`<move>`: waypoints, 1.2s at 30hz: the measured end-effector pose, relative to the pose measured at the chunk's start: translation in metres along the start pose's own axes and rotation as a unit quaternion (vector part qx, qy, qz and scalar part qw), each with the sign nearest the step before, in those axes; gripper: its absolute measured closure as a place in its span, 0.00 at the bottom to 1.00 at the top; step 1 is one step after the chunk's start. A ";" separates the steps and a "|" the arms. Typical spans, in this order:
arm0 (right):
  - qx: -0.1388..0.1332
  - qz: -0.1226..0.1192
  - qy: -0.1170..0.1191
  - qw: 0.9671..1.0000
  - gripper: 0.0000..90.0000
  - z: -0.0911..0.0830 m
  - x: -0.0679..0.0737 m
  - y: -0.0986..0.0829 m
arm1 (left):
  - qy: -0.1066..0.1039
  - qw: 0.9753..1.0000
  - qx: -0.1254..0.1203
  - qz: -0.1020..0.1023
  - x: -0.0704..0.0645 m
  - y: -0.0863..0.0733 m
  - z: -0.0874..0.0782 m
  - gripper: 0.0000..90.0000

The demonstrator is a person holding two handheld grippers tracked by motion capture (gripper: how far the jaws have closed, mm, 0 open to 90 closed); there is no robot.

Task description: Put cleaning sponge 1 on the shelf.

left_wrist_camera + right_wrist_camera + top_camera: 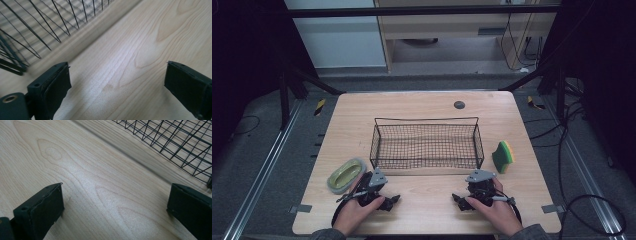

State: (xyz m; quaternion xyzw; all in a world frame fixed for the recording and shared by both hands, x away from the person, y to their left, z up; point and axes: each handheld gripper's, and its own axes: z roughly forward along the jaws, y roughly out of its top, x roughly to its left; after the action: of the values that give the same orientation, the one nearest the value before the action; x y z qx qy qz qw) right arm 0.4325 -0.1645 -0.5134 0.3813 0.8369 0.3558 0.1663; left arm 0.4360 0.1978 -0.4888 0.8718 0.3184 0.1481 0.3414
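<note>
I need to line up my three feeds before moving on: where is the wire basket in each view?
High view: the wire basket stands mid-table, just beyond both tools.
Left gripper view: its mesh wall fills the upper left corner.
Right gripper view: its mesh wall runs across the upper right corner.
Shared landmark: the light wood table, whose grain runs under the open jaws in both gripper views.

1. One wire basket (426,145), black mesh, on the bench (427,210).
2. One sponge (503,156), green and yellow.
3. One oval dish (346,175), pale green with a grey rim.
4. Two claws: the left claw (387,201) and the right claw (460,201), one in each hand.
5. Two hands.
</note>
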 end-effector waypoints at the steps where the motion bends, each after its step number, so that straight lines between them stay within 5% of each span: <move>1: 0.001 -0.001 0.000 1.000 0.01 0.000 0.000 0.000 | 0.001 1.000 0.000 0.000 0.001 0.003 -0.006 0.07; 5: 0.002 -0.006 0.005 1.000 0.01 0.001 -0.001 0.001 | 0.013 1.000 0.014 -0.002 0.011 0.011 -0.021 0.07; 8: 0.003 -0.007 0.004 1.000 0.00 0.001 -0.001 0.002 | 0.018 0.999 0.022 -0.015 0.031 0.019 -0.039 0.07; 15: 0.001 -0.005 0.002 1.000 0.01 0.001 -0.001 0.001 | 0.069 0.996 0.060 -0.013 0.066 0.029 -0.066 0.08; 22: -0.001 -0.001 -0.002 1.000 0.01 0.001 -0.004 0.000 | 0.089 0.992 0.091 -0.021 0.093 0.022 -0.073 0.15; 28: 0.002 0.015 -0.014 1.000 0.01 -0.001 -0.008 -0.001 | 0.095 0.988 0.119 -0.027 0.104 0.020 -0.073 0.16; 29: 0.002 0.016 -0.014 1.000 0.01 -0.001 -0.008 -0.001 | 0.094 0.985 0.138 -0.030 0.107 0.021 -0.073 0.17; 36: 0.001 0.014 -0.015 1.000 0.01 -0.001 -0.008 -0.001 | 0.093 0.983 0.153 -0.049 0.116 0.024 -0.078 0.25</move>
State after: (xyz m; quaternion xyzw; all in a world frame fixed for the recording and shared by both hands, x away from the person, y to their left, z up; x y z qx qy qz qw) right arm 0.4362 -0.1716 -0.5134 0.3988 0.8290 0.3514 0.1738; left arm 0.4971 0.2990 -0.4111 0.8795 0.4102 0.1606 0.1799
